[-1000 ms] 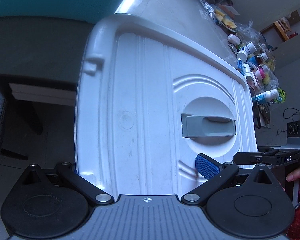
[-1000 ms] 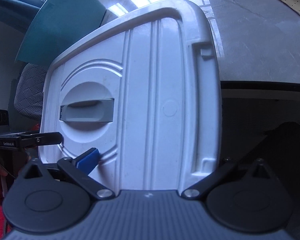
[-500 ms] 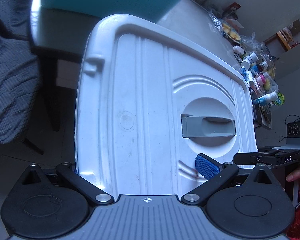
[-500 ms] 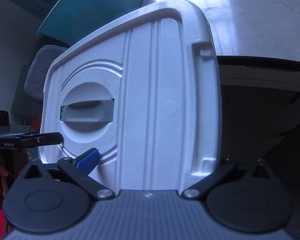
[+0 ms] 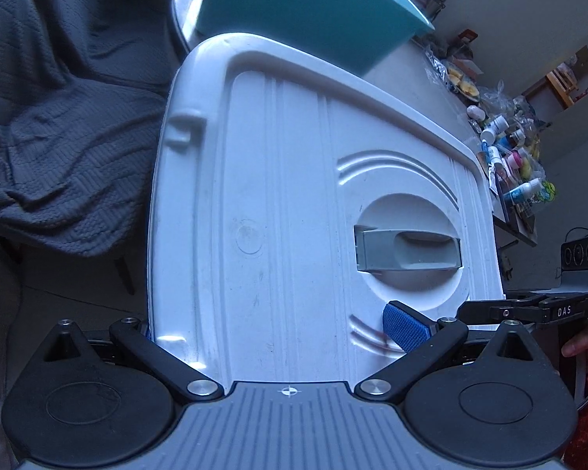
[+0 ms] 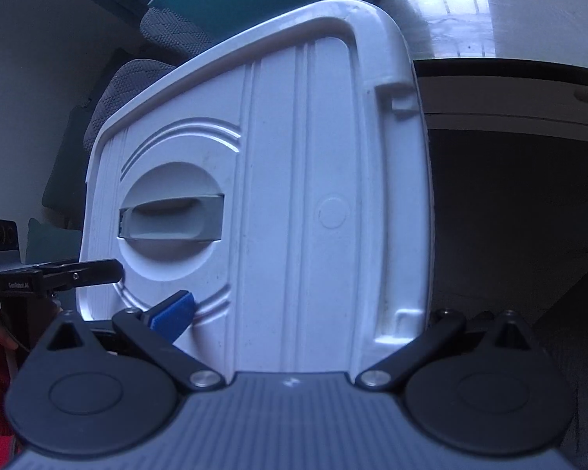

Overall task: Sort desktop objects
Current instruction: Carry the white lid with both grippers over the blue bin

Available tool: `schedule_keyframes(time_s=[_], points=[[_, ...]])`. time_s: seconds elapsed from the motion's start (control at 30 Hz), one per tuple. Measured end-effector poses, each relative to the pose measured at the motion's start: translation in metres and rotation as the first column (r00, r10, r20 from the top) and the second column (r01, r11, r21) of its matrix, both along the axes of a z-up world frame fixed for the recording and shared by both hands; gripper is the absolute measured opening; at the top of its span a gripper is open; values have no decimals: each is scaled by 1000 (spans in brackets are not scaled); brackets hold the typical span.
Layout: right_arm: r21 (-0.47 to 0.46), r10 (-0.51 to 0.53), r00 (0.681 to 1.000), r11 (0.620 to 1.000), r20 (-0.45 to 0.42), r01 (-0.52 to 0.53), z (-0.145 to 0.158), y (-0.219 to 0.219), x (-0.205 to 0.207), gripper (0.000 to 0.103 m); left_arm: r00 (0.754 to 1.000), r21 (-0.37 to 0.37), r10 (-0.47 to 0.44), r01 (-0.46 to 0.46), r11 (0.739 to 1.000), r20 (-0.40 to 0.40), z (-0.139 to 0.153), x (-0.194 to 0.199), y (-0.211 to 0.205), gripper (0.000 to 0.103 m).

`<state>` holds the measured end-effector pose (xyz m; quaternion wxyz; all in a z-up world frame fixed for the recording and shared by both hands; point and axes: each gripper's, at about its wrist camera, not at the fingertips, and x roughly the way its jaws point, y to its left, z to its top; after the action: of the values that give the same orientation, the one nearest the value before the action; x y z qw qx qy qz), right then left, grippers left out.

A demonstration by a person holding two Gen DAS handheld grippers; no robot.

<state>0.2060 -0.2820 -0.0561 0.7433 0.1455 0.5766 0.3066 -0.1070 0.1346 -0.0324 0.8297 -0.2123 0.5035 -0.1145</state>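
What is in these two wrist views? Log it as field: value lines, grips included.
held item: white storage-box lid, gripped from both sides
lid detail: grey recessed handle
left gripper: shut on the lid's near edge, blue pad pressed on top
right gripper: shut on the opposite edge
behind lid: teal bin on a pale table
table's far end: cluttered bottles
left of lid: grey blanket
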Motion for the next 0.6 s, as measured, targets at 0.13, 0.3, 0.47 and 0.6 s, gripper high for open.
schedule_keyframes(time_s=[0.13, 0.3, 0.47, 0.6], points=[[3, 6, 1000, 1000, 11, -6, 6, -8, 1, 103, 1000, 4, 4, -4, 1000, 15, 12, -12, 16, 103], [1, 2, 1000, 1000, 18, -2, 9, -10, 11, 103, 1000, 0, 2, -2, 1000, 17, 24, -19, 28, 103], [-12, -5, 1000, 1000, 28, 5, 18, -9, 31, 103, 1000, -14, -2, 2, 1000, 21, 36, -17, 29, 103], [-16, -9, 1000, 1000, 27, 9, 32, -24, 42, 103, 1000, -17, -7, 7, 1000, 25, 47, -11, 25, 103]])
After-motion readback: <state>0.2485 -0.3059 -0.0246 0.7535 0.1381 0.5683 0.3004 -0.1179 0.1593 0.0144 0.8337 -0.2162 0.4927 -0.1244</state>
